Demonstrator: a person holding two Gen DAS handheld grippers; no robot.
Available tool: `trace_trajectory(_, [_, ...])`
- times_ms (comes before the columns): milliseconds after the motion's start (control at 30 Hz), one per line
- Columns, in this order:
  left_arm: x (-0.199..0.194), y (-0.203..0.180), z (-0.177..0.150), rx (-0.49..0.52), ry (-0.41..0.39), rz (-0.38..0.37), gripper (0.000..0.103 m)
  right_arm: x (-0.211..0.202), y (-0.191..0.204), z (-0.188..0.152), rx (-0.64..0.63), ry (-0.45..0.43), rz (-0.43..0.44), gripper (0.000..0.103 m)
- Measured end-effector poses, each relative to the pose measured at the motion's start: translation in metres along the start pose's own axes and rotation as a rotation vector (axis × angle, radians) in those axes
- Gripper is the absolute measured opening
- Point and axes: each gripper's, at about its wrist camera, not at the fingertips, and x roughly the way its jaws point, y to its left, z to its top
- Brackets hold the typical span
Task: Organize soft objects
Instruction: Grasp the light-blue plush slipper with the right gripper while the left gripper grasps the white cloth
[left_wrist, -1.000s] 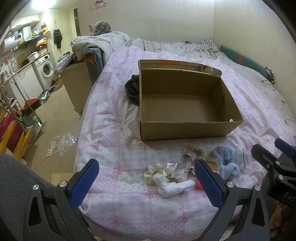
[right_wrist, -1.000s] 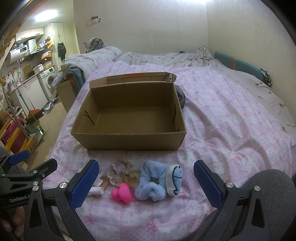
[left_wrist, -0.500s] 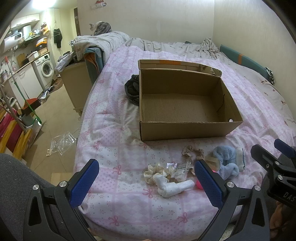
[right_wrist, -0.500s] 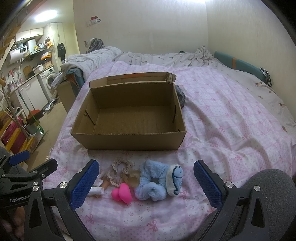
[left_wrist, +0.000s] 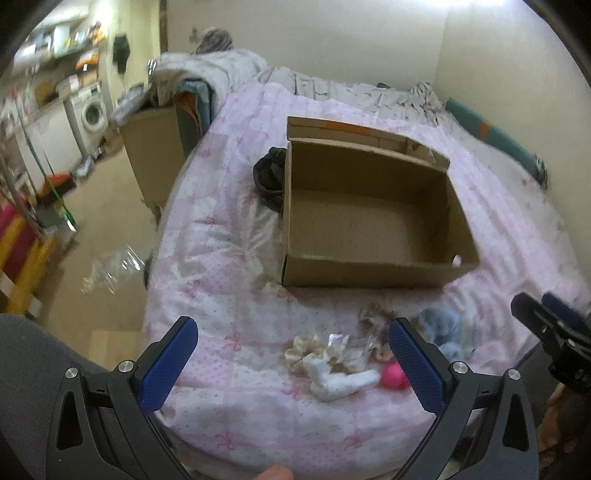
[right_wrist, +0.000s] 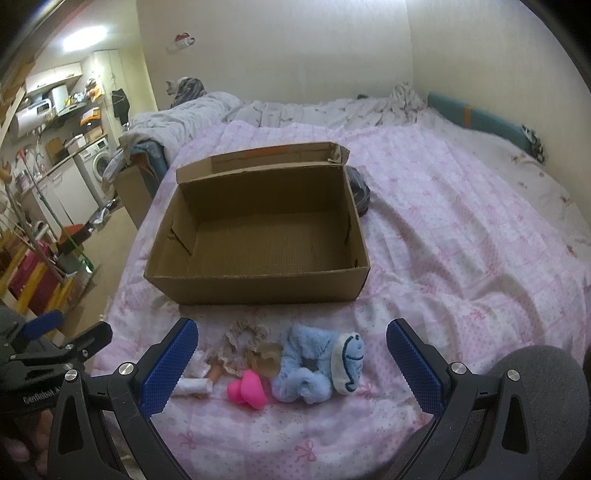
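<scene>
Both grippers hovered over the near edge of the bed with nothing between their blue pads: the left gripper (left_wrist: 293, 363) had its jaws spread wide, and the right gripper (right_wrist: 291, 363) was wide open too. On the pink blanket (right_wrist: 443, 240) stood an open cardboard box (right_wrist: 258, 291), with no items inside. Just in front of the box lay a small heap of soft things: a blue plush toy (right_wrist: 314, 363), a pink toy (right_wrist: 247, 391) touching it, a beige scrunchie (right_wrist: 243, 341), a cream scrunchie (left_wrist: 303, 352) and a white rolled piece (left_wrist: 341, 382). A dark bag (left_wrist: 269, 177) rested against the box's far corner.
</scene>
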Motion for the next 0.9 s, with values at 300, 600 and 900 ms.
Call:
trace_trajectory(300, [0.036, 0.019, 0.034, -0.103, 0.169, 0.037, 0.103, 0.011, -0.028, 0.048, 0.097, 0.080, 0.064, 0.103])
trace_trajectory(600, [0.125, 0.014, -0.006, -0.152, 0.511, -0.032, 0.077, 0.049, -0.041, 0.049, 0.084, 0.197, 0.022, 0.103])
trace_trajectory(900, [0.161, 0.022, -0.015, -0.257, 0.601, -0.050, 0.070, 0.086, -0.059, 0.016, 0.122, 0.293, 0.005, 0.103])
